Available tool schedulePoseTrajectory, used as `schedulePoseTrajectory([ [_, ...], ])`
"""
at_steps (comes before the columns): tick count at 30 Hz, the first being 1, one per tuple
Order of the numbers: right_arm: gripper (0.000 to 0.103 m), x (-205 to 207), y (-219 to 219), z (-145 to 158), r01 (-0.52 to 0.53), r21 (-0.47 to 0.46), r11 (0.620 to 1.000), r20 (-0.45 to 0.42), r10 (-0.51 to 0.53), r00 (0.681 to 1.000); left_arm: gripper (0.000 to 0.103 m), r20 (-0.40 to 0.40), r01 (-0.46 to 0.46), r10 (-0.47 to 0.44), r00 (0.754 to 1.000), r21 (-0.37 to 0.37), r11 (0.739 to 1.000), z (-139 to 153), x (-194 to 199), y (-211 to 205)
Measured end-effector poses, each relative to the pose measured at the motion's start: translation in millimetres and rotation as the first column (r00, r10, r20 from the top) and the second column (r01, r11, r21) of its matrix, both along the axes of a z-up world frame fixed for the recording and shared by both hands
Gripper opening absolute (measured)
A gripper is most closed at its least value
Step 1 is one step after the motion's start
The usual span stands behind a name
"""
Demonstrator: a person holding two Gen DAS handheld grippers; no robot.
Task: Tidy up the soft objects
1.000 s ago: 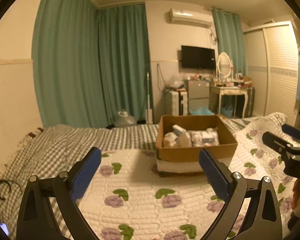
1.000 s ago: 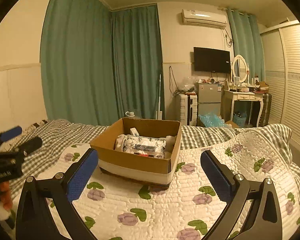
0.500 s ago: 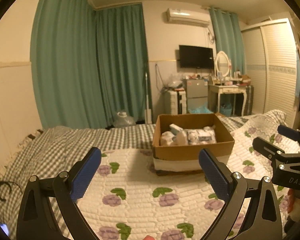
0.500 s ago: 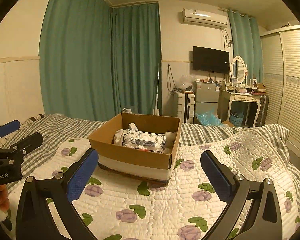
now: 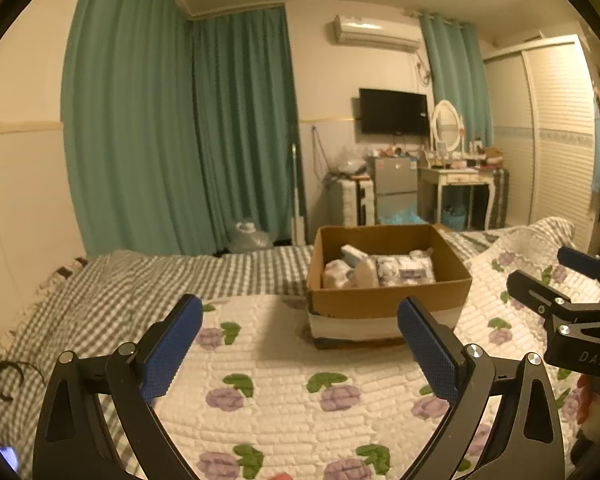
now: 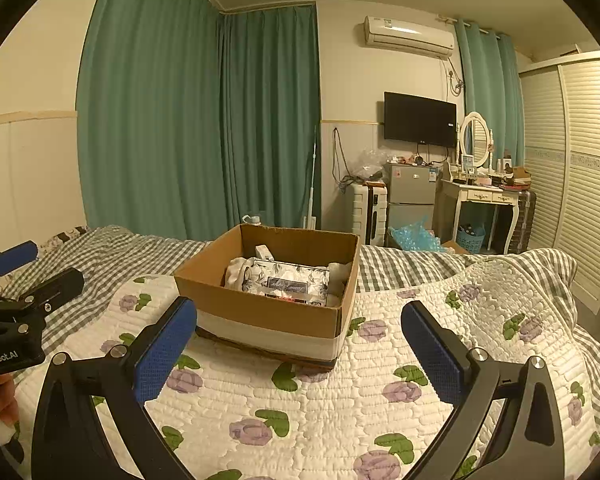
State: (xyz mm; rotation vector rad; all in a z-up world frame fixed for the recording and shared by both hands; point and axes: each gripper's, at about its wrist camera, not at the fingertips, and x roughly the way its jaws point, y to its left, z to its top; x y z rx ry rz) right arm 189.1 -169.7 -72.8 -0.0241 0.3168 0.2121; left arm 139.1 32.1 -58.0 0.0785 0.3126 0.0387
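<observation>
The cardboard box [image 6: 268, 304] sits on the quilted floral bedspread [image 6: 340, 408] near the middle of the bed, and it already holds the soft things: a floral-printed soft pack [image 6: 286, 282] lying flat across the middle, a pale bundle [image 6: 236, 274] tucked against its left end, and another white piece at its right end against the box wall. In the left wrist view the same box [image 5: 384, 280] shows these packed side by side, with a small white item standing up between them. No loose soft object shows on the bedspread around the box in either view, so the gathering looks largely done, though what lies outside the pictures cannot be told. The left gripper [image 5: 300, 344] hangs over the bedspread short of the box with its jaws wide apart and nothing between them; the right gripper [image 6: 300, 344] is likewise spread wide and empty, facing the box's near corner. What is left, at most, seems to be tidying what sits inside.
</observation>
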Motion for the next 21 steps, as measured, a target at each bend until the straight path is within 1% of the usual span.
schedulePoseTrajectory([
  [16, 0.103, 2.2, -0.4, -1.8, 0.006, 0.002, 1.000, -0.009, -0.006, 1.000, 0.100, -0.018, 0.016, -0.016, 1.000, -0.013, 1.000, -4.6, 1.6, 1.1],
  [21, 0.103, 3.1, 0.1, -2.3, 0.010, 0.004, 1.000, -0.009, -0.010, 1.000, 0.100, -0.016, 0.012, -0.012, 1.000, -0.007, 1.000, -5.3, 1.4, 0.7],
])
